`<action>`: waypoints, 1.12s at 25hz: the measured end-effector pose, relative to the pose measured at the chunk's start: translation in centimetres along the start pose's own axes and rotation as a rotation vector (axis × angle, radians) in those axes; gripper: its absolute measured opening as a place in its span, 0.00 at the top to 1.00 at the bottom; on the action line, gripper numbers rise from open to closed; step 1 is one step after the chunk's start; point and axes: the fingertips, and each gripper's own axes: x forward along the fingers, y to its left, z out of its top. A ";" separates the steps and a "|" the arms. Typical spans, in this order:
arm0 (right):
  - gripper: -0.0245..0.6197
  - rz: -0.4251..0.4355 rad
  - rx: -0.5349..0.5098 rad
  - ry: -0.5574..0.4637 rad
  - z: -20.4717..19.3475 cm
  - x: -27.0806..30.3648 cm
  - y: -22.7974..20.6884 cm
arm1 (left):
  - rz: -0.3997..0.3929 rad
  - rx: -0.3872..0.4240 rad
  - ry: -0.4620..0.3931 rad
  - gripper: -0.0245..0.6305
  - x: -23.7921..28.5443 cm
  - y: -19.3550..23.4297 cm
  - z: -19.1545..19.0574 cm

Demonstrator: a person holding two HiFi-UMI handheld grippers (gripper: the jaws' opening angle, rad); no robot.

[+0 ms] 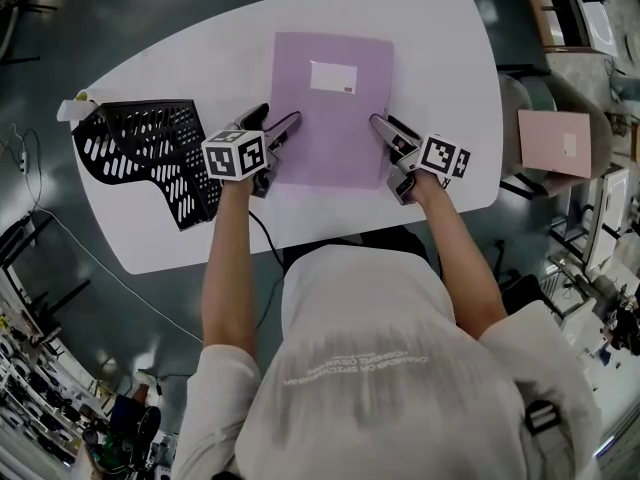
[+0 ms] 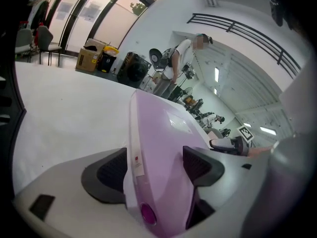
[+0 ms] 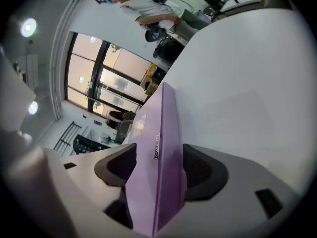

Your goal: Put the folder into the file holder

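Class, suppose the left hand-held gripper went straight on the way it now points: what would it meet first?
The purple folder. It already stands between the left hand-held gripper's jaws, so going on would only drive its edge deeper in. How much room remains there is hard to judge.

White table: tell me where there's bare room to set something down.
Free: the right end of the white oval table, between the purple plastic folder and the rim; the far-left strip beyond the black mesh file holder. Crowded: the holder's left end, and both folder sides, where the left gripper and right gripper sit.
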 end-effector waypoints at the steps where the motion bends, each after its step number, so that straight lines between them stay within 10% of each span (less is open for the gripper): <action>1: 0.51 -0.022 -0.051 0.022 -0.2 -0.1 -0.2 | 0.007 0.019 0.007 0.42 -0.1 0.0 -0.1; 11: 0.49 -0.077 -0.281 0.125 -1.8 1.1 0.2 | 0.013 0.066 0.065 0.33 -0.1 0.3 -0.5; 28: 0.50 0.293 0.214 -0.079 1.4 -0.7 3.2 | 0.019 -0.028 -0.023 0.32 -0.3 -0.1 -0.3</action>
